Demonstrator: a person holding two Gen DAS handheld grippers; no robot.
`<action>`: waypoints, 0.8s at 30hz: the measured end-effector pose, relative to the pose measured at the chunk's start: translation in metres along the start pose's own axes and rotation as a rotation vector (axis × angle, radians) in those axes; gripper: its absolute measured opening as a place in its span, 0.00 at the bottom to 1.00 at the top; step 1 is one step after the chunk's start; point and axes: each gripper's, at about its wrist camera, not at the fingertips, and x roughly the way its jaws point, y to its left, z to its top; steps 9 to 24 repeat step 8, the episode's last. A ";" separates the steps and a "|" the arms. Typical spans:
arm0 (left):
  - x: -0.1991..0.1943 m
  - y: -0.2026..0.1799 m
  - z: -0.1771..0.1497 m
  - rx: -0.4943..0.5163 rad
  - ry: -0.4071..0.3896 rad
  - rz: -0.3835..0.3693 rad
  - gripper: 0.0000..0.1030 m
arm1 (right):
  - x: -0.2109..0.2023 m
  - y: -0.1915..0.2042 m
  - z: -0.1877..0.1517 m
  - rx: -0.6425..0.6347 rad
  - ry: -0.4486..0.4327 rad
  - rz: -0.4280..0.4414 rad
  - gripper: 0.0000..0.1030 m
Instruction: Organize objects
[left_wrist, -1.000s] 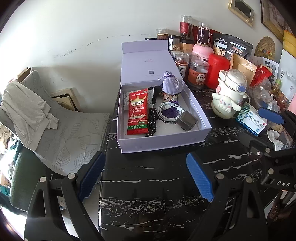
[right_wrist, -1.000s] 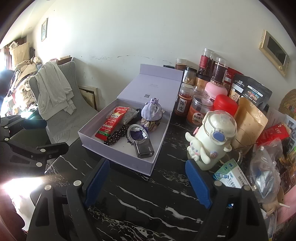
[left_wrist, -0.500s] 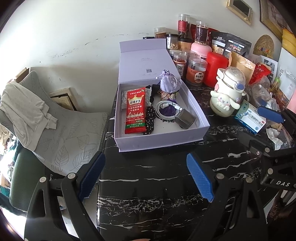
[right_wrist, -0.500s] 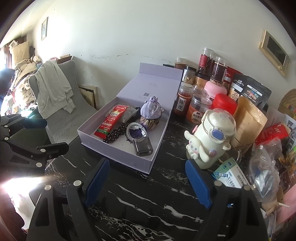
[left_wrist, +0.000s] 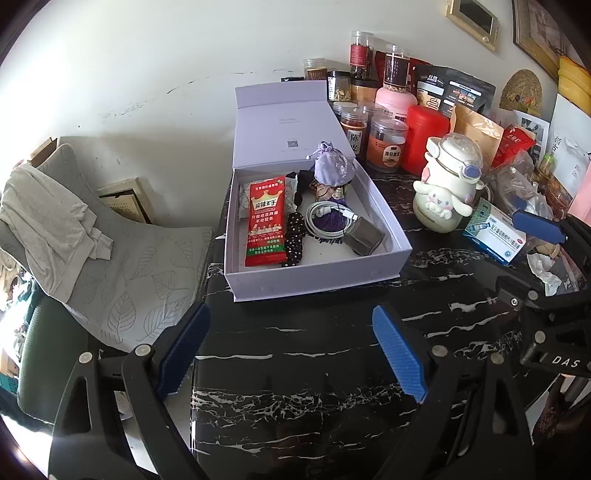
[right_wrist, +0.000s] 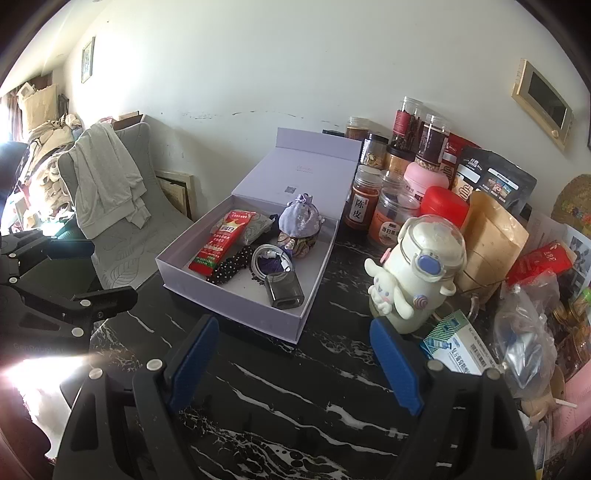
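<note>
An open lilac box (left_wrist: 314, 282) (right_wrist: 236, 308) stands on the black marble table, its lid upright at the back. Inside lie a red snack packet (left_wrist: 266, 220) (right_wrist: 219, 243), a dotted black band (left_wrist: 294, 238), a coiled white cable (left_wrist: 327, 219) (right_wrist: 269, 258), a lilac pouch (left_wrist: 332, 168) (right_wrist: 299, 219) and a grey case (left_wrist: 364, 236) (right_wrist: 284, 291). My left gripper (left_wrist: 291, 350) is open and empty, in front of the box. My right gripper (right_wrist: 295, 362) is open and empty, at the box's near right corner.
A white Cinnamoroll bottle (left_wrist: 445, 184) (right_wrist: 417, 269) stands right of the box. Jars (left_wrist: 388, 147), bags and a blue-white medicine box (left_wrist: 495, 236) (right_wrist: 458, 347) crowd the back right. A grey chair (left_wrist: 122, 254) with a shirt stands left of the table.
Both grippers have drawn back slightly from the box, so it sits a little higher and smaller in view. Both stay open and empty.
</note>
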 end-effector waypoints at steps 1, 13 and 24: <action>-0.001 -0.001 -0.001 0.002 -0.001 0.000 0.86 | 0.000 0.000 -0.001 0.002 0.001 0.000 0.82; 0.001 -0.009 -0.004 0.002 0.012 -0.002 0.86 | 0.001 -0.007 -0.009 0.023 0.008 -0.003 0.82; 0.001 -0.009 -0.004 0.002 0.012 -0.002 0.86 | 0.001 -0.007 -0.009 0.023 0.008 -0.003 0.82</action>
